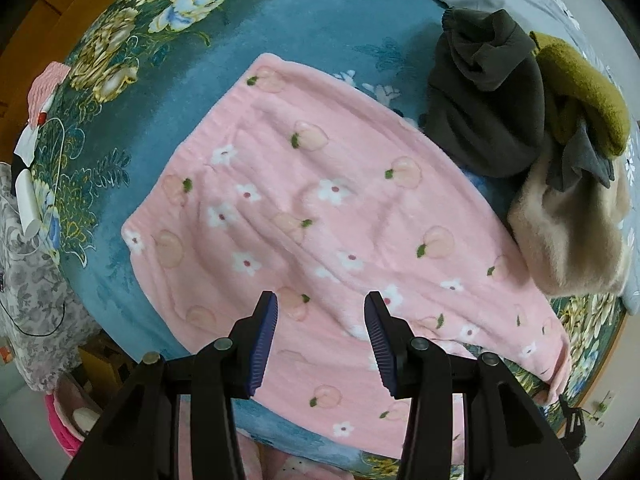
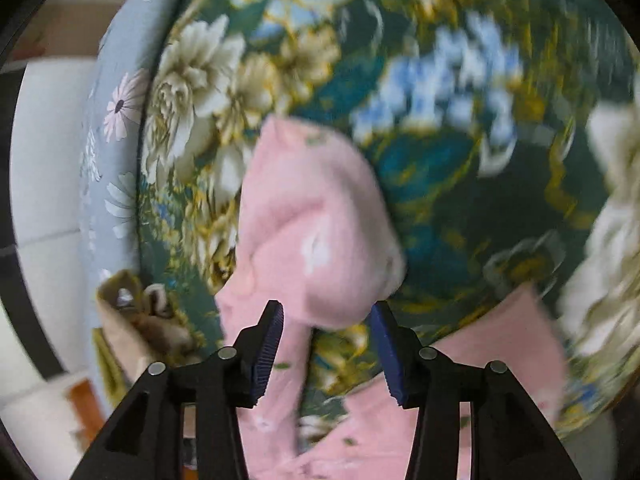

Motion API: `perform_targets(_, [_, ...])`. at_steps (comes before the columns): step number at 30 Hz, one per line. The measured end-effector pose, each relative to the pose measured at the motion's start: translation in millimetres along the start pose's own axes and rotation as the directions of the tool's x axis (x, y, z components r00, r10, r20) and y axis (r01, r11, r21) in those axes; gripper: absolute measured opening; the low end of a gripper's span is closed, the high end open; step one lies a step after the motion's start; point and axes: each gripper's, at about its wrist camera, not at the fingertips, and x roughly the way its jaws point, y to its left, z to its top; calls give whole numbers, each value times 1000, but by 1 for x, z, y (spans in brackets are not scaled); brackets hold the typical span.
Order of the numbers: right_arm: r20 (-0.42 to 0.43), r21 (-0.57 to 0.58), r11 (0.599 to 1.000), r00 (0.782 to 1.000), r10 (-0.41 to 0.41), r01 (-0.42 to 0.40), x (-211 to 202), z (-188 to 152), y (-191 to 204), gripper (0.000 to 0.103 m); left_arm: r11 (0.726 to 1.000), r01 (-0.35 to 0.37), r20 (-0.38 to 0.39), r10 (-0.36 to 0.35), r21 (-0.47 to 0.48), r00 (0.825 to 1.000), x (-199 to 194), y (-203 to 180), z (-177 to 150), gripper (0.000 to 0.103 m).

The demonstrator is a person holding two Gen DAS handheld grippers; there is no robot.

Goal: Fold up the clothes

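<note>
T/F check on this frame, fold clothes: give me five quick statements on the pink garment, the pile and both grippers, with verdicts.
1. The pink garment lies spread on the floral bed cover. True.
2. The left gripper is clamped on a dark sock. False: its jaws stand apart over the pink garment, with nothing pinched.
3. A dark grey garment sits in a pile beside an olive one and a cream one. True.
4. The pink garment is plain, with no print. False: it carries peaches and white flowers.
5. The right gripper is shut. False: its jaws are apart, and a bunched end of the pink fabric lies just ahead of them.
</note>
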Motion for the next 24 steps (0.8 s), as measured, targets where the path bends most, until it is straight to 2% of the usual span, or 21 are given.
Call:
perform_targets(4, [41, 51, 999, 999, 7, -10, 7, 0, -1, 50, 1000, -5, 10, 4, 24, 1000, -6, -8, -2, 46])
perform_targets(5, [68, 66, 998, 998, -1, -3, 6, 2, -1, 46, 1000, -5, 13, 4, 30, 1000, -7, -9, -2, 46])
perform_targets(6, [90, 73, 997, 996, -6, 0, 1, 4, 0, 26, 999, -5, 16, 5, 36, 1000, -9, -11, -3, 46])
perform_targets(7, [103, 73, 997, 995, -6, -1, -3, 5, 1, 16, 999, -5, 18, 5, 41, 1000, -10, -12, -3, 46])
perform_targets(8, [116, 72, 997, 993, -6, -3, -8, 7, 2, 10, 999, -5, 18, 4, 43, 1000, -10, -13, -3, 46])
perform_targets(10, [141, 59, 998, 990, 2, -10, -18, 8, 6, 8, 999, -4, 11, 3, 47, 1000, -8, -15, -5, 46])
perform_targets(13, [203, -19, 998, 977, 58, -55, -62, 3, 22, 7, 998, -5, 0, 5, 60, 1000, -4, -17, -8, 46])
perform_targets(16, [299, -71, 992, 947, 120, -104, -120, -8, 41, 7, 998, -17, -13, 18, 55, 1000, 2, -16, -9, 46])
perform_targets(18, [374, -119, 990, 920, 113, -73, -146, -2, 64, 4, 999, -20, -28, 21, 38, 999, 8, -14, -8, 46])
perform_targets(19, [390, -132, 990, 915, 106, -58, -149, 7, 74, 4, 1000, -17, -38, 18, 25, 999, 11, -14, -8, 46])
perform_targets(22, [332, -118, 991, 939, 94, -58, -122, 40, 101, 4, 1000, -6, -61, 5, -15, 998, 16, -13, -8, 46])
perform_targets(24, [300, -135, 991, 953, 45, -4, -95, 55, 119, 4, 1000, -1, -60, -1, -24, 998, 15, -14, -6, 46])
